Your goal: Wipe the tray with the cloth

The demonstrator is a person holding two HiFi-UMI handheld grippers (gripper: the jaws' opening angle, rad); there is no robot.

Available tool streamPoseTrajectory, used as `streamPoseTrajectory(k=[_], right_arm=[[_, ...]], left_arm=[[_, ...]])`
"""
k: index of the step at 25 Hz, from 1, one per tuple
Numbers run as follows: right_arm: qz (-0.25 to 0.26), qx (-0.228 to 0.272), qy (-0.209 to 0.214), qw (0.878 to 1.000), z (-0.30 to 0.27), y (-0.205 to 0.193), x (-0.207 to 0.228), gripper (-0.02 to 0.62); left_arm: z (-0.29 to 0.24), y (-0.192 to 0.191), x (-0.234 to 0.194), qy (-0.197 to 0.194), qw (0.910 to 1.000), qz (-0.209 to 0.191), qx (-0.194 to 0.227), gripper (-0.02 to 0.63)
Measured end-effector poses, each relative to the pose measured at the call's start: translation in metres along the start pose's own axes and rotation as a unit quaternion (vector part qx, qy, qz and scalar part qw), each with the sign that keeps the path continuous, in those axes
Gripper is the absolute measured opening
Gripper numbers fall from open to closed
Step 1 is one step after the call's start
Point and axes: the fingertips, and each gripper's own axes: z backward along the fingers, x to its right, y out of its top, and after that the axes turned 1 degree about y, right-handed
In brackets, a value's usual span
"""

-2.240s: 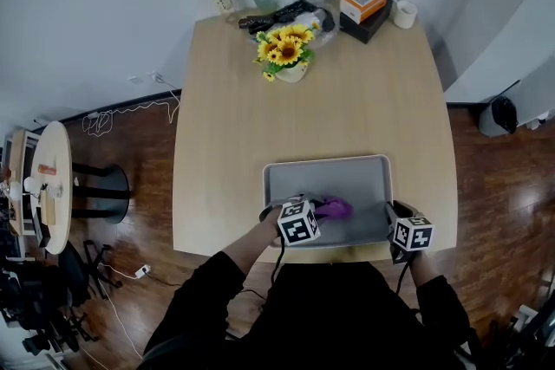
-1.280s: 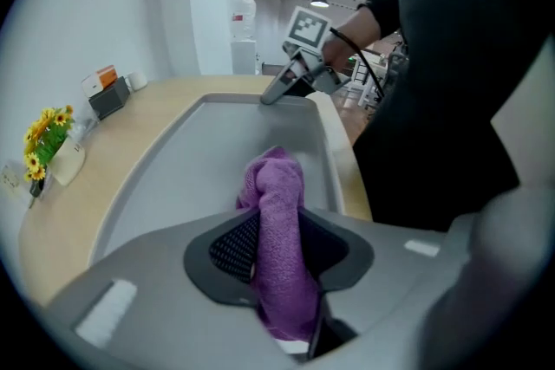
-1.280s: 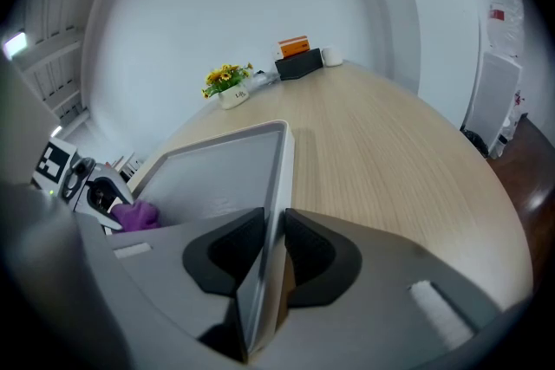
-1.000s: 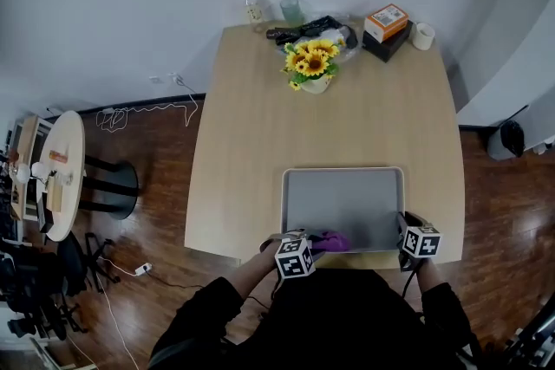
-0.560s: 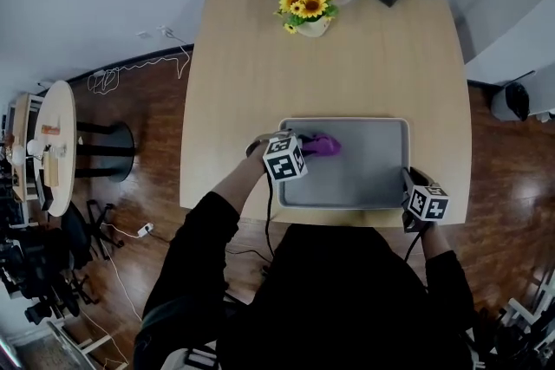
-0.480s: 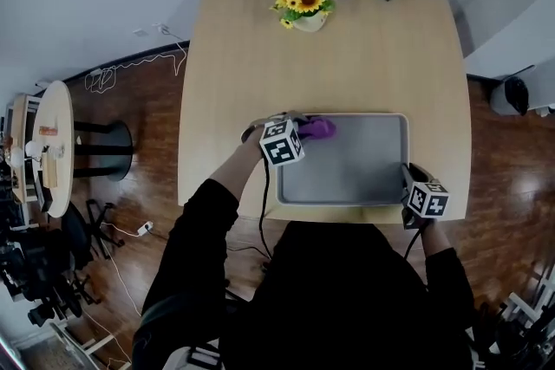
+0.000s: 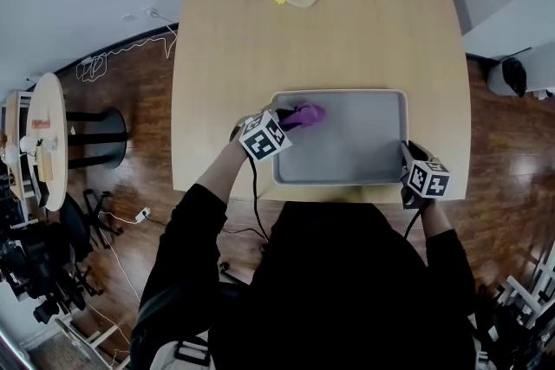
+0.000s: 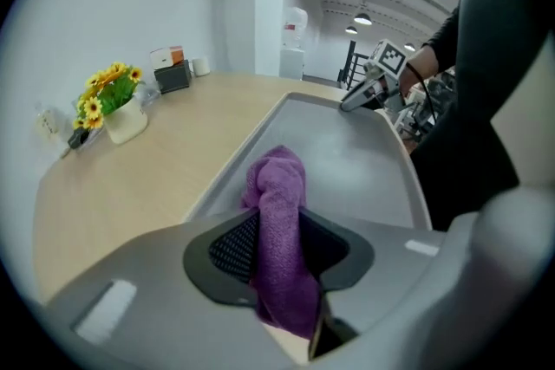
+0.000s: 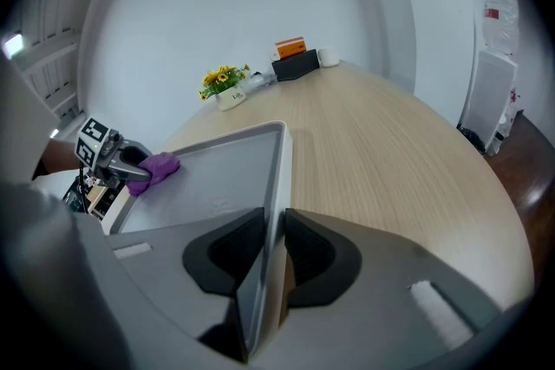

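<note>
The wipe looks under way: the left gripper [image 7: 284, 120], closed on the purple cloth [image 7: 305, 113], sits at the tray's [image 7: 355, 143] upper-left corner. The right gripper [image 7: 406, 159] pinches its right rim. Next probably comes a pressed sweep rightward.

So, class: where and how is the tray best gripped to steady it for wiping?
Its raised right rim, near the person's corner, approached from the near side as the right gripper does: the tray lies flat, so only that thin upright lip fits between jaws, far from the cloth.
</note>
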Motion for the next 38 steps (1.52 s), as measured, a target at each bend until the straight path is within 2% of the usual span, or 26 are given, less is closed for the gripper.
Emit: streamPoseTrajectory(k=[3, 9, 13, 16, 21, 24, 26, 30, 34, 36, 38], right_arm=[[0.000, 0.000, 0.000, 1.000, 0.000, -0.002, 0.000, 0.078], [0.004, 0.001, 0.001, 1.000, -0.002, -0.002, -0.005, 0.078], [0.004, 0.004, 0.005, 1.000, -0.003, -0.002, -0.008, 0.078], [0.005, 0.007, 0.007, 1.000, -0.003, 0.000, -0.008, 0.078], [-0.001, 0.012, 0.015, 1.000, -0.004, -0.001, -0.010, 0.078], [-0.010, 0.017, 0.019, 1.000, -0.003, -0.001, -0.009, 0.078], [-0.013, 0.019, 0.023, 0.999, -0.002, -0.002, -0.009, 0.078], [-0.014, 0.019, 0.031, 0.999, -0.001, -0.002, -0.010, 0.077], [-0.025, 0.016, 0.046, 0.998, 0.000, -0.001, -0.008, 0.078], [-0.023, 0.013, 0.048, 0.998, 0.000, -0.002, -0.007, 0.080], [-0.017, 0.010, 0.049, 0.999, -0.001, -0.003, -0.007, 0.080]], left_arm=[[0.010, -0.018, 0.047, -0.021, 0.9998, 0.003, 0.005, 0.109], [0.024, -0.049, 0.138, -0.067, 0.9968, -0.040, -0.017, 0.109], [0.019, -0.049, 0.157, -0.063, 0.9943, -0.073, -0.045, 0.106], [0.001, -0.019, 0.166, -0.090, 0.9921, -0.074, -0.045, 0.106], [-0.060, 0.070, 0.204, -0.140, 0.9821, -0.120, -0.038, 0.106], [-0.092, 0.121, 0.224, -0.163, 0.9779, -0.123, -0.046, 0.106], [-0.105, 0.142, 0.233, -0.174, 0.9735, -0.135, -0.060, 0.106], [-0.120, 0.158, 0.222, -0.180, 0.9620, -0.175, -0.106, 0.107], [-0.125, 0.170, 0.177, -0.164, 0.9598, -0.179, -0.140, 0.115], [-0.126, 0.175, 0.161, -0.154, 0.9579, -0.195, -0.145, 0.118], [-0.129, 0.181, 0.144, -0.131, 0.9609, -0.200, -0.140, 0.117]])
